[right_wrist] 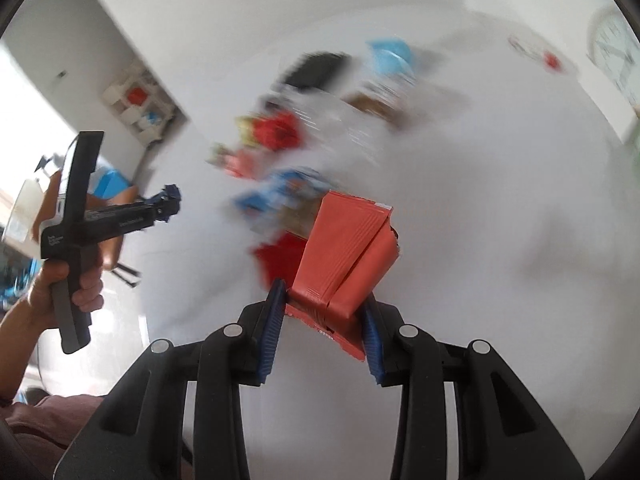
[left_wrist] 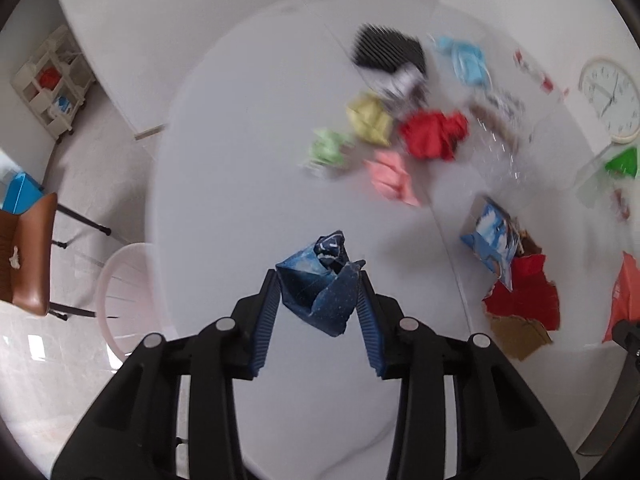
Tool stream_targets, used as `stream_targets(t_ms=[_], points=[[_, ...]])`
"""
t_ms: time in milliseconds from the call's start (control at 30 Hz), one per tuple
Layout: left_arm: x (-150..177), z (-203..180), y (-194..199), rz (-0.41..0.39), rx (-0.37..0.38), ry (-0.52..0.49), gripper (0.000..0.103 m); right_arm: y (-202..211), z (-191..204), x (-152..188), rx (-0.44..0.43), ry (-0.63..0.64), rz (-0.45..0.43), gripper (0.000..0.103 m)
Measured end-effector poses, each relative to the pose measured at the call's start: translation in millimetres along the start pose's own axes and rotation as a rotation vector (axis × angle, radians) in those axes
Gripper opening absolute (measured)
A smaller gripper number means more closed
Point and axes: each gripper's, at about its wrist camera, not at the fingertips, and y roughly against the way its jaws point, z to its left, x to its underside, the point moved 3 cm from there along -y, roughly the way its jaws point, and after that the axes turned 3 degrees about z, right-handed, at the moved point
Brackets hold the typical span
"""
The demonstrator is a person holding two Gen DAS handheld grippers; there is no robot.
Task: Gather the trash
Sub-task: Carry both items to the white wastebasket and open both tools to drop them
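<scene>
While the left gripper (left_wrist: 318,280) clamps a crumpled dark blue paper ball (left_wrist: 320,280), the right gripper (right_wrist: 326,304) is clamped on a flattened orange-red paper carton (right_wrist: 344,252) above the white table (right_wrist: 460,240).

Crumpled paper balls: five — one dark blue starry paper ball (left_wrist: 320,280), one yellow crumpled paper ball (left_wrist: 370,118), one pale green crumpled paper ball (left_wrist: 328,148), one pink crumpled paper ball (left_wrist: 392,176), one red crumpled paper ball (left_wrist: 434,132), the last four clustered toward the far side of the white round table (left_wrist: 240,160).
Torn flat scraps: two near the table's right edge — one red torn paper scrap (left_wrist: 524,296), one brown torn cardboard scrap (left_wrist: 518,336).
Snack wrappers: one blue-and-white printed wrapper (left_wrist: 492,240).
Cartons: one salmon-red folded carton (right_wrist: 348,248).
Black ridged items: one black ridged object (left_wrist: 386,50), blurred.
Light blue crumpled items: one light blue crumpled piece (left_wrist: 466,60).
Wall clocks: one white round clock (left_wrist: 610,98).
Chairs: one brown wooden chair (left_wrist: 30,256).
Baskets: one pale pink slatted basket (left_wrist: 124,300).
</scene>
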Motion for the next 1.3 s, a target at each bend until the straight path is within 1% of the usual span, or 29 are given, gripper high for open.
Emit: stream_targets(t_ms=[67,100,133,167,267,300,367,467,533,633,700,733,767,800,867,933,1000,1133,1233,1300], points=[[1.4,29.6,13.5,-0.020,-0.022,0.023,0.038,3.2,37.1,-14.2,-0.034,0.065,-0.022,0.038],[2.1,51.0,18.8,-0.025,-0.046,0.039,0.039,3.7,50.2,-17.9,-0.049,0.086,-0.028,0.038],[7.5,69.0,22.7,-0.025,-0.064,0.053,0.039,2.1,72.3,-24.8,-0.073,0.117,-0.035,0.038],[9.3,97.8,25.0,-0.022,-0.083,0.077,0.039,0.1,87.8,-29.7,-0.088,0.137,-0.038,0.038],[13.1,150.4,16.7,-0.004,-0.134,0.118,0.039,-15.5,146.6,-46.2,-0.149,0.195,-0.038,0.038],[15.3,174.0,8.1,0.011,-0.149,0.136,0.039,-21.0,159.4,-50.4,-0.162,0.202,-0.035,0.038],[20.6,206.8,-6.5,0.032,-0.160,0.158,0.039,-37.6,194.9,-60.2,-0.195,0.222,-0.017,0.038],[28.2,251.0,-49.1,0.086,-0.170,0.174,0.039,-60.6,239.2,-71.2,-0.223,0.248,0.016,0.038],[33.5,274.6,-84.4,0.137,-0.160,0.185,0.041,-76.6,265.6,-78.0,-0.228,0.268,0.041,0.038],[40.8,296.3,-118.6,0.200,-0.138,0.205,0.048,-101.1,293.1,-89.2,-0.226,0.297,0.081,0.038],[47.6,306.7,-127.1,0.217,-0.123,0.218,0.054,-114.7,307.1,-93.1,-0.222,0.318,0.102,0.038],[48.9,310.4,-128.7,0.221,-0.120,0.226,0.061,-123.0,314.5,-94.1,-0.216,0.329,0.113,0.038],[49.9,313.9,-126.8,0.215,-0.117,0.236,0.067,-128.4,321.0,-94.2,-0.219,0.336,0.121,0.038],[50.6,316.5,-122.4,0.203,-0.116,0.245,0.069,-133.9,325.8,-95.0,-0.223,0.341,0.130,0.038],[53.6,324.7,-107.2,0.187,-0.116,0.273,0.077,-147.9,337.5,-96.2,-0.226,0.357,0.147,0.038],[58.1,334.6,-88.3,0.164,-0.127,0.309,0.079,-166.6,347.5,-96.8,-0.239,0.382,0.162,0.039],[62.9,346.6,-60.8,0.117,-0.155,0.349,0.080,-179.3,358.2,-94.9,-0.237,0.413,0.182,0.039],[72.7,370.7,-14.0,0.046,-0.205,0.416,0.088,-226.5,381.5,-85.8,-0.245,0.483,0.249,0.039],[82.8,385.9,10.6,0.020,-0.236,0.462,0.089,-259.7,398.5,-74.6,-0.261,0.513,0.292,0.039],[91.5,393.8,20.3,0.019,-0.253,0.485,0.089,-280.6,408.2,-68.5,-0.263,0.514,0.322,0.042]])
